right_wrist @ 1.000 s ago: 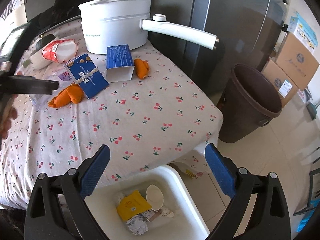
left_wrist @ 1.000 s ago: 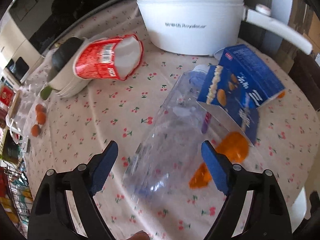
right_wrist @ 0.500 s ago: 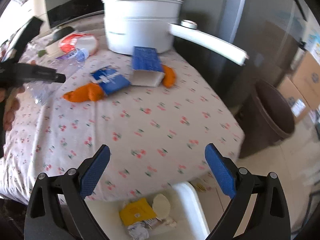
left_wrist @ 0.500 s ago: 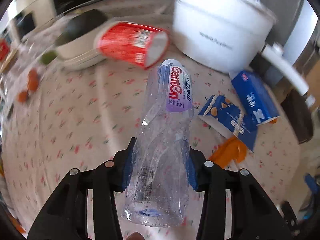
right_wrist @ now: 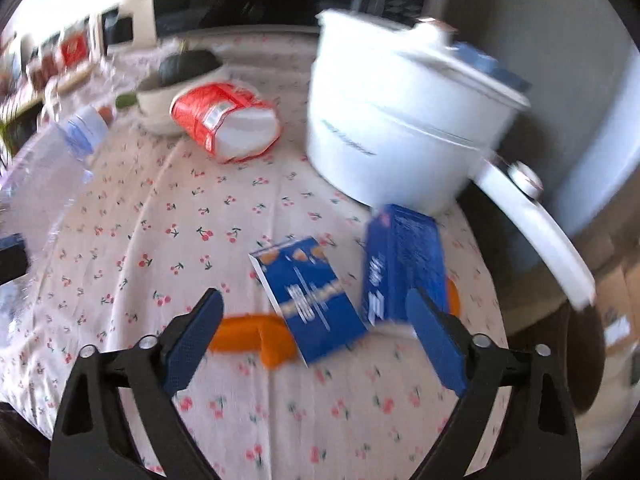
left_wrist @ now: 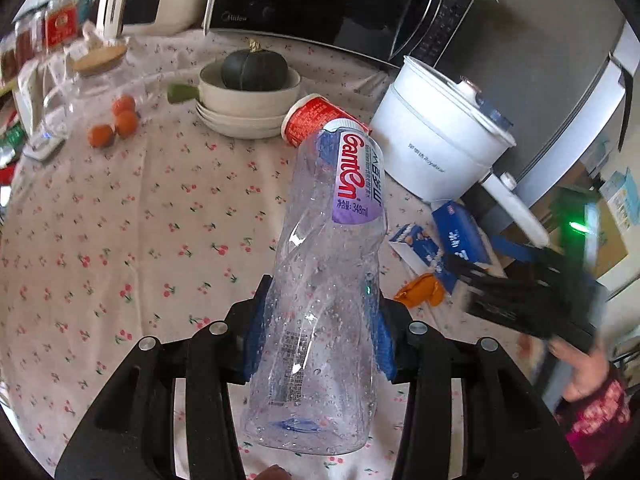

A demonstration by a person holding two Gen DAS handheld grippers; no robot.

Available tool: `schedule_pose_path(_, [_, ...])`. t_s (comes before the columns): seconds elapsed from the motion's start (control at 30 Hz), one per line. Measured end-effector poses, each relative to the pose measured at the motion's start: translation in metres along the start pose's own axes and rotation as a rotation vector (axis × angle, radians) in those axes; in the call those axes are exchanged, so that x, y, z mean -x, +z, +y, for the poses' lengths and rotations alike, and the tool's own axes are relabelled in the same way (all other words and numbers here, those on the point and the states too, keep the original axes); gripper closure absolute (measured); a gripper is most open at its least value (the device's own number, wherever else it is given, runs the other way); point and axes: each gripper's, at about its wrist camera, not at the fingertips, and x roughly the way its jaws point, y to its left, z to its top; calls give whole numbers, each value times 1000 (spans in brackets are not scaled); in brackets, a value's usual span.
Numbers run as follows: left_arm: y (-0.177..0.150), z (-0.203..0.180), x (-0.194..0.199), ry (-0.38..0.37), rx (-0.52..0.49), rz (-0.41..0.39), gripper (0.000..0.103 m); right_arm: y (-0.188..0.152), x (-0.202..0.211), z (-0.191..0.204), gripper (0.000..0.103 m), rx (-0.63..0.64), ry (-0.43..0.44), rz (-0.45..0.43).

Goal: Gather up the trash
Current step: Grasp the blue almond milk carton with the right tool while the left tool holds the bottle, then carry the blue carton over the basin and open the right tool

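A crumpled clear plastic bottle (left_wrist: 332, 292) stood clamped between the blue pads of the left tool (left_wrist: 320, 336) at the centre of the left wrist view, its cap end pointing away toward the top of the frame and its body lifted clear of the cherry-print tabletop (left_wrist: 140, 240). The right tool (right_wrist: 316, 332), seen at the bottom of its own blurred view, had its jaws spread wide with nothing between them, hovering above a flat blue carton (right_wrist: 312, 300) at lower centre, a second blue box (right_wrist: 404, 268) to its right, and an orange peel (right_wrist: 252, 340) at lower left. A red-and-white cup (right_wrist: 224, 120) lay on its side in the upper left of that view, beside a white electric pot (right_wrist: 400, 136) at upper right. The step in hand appeared to be the pick-up stage: one piece of rubbish secured, a second being lined up. No bin showed in either view, so the next move would likely call for lowering the open right tool over the carton or peel and closing on it, then carrying both loads off the tabletop to wherever the rubbish goes.
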Motion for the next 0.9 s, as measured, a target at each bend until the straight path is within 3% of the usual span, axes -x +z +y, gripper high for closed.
schedule_pose_path(0.3, [2, 6, 0, -28, 11, 19, 60, 4, -69, 9, 23, 104, 2, 160])
schedule_pose_path(0.33, [1, 6, -1, -27, 13, 19, 60, 4, -69, 5, 26, 79, 28, 147])
schedule_pose_path(0.37, [2, 7, -2, -26, 16, 21, 60, 5, -70, 3, 39, 57, 58, 154])
schedule_pose_path(0.5, [1, 10, -5, -24, 32, 27, 60, 4, -70, -6, 45, 8, 64, 167])
schedule_pose_path(0.63, [1, 8, -2, -23, 28, 19, 60, 6, -52, -11, 46, -28, 58, 107])
schedule_pose_path(0.9, [1, 6, 9, -40, 27, -11, 60, 15, 25, -24, 47, -95, 9, -95])
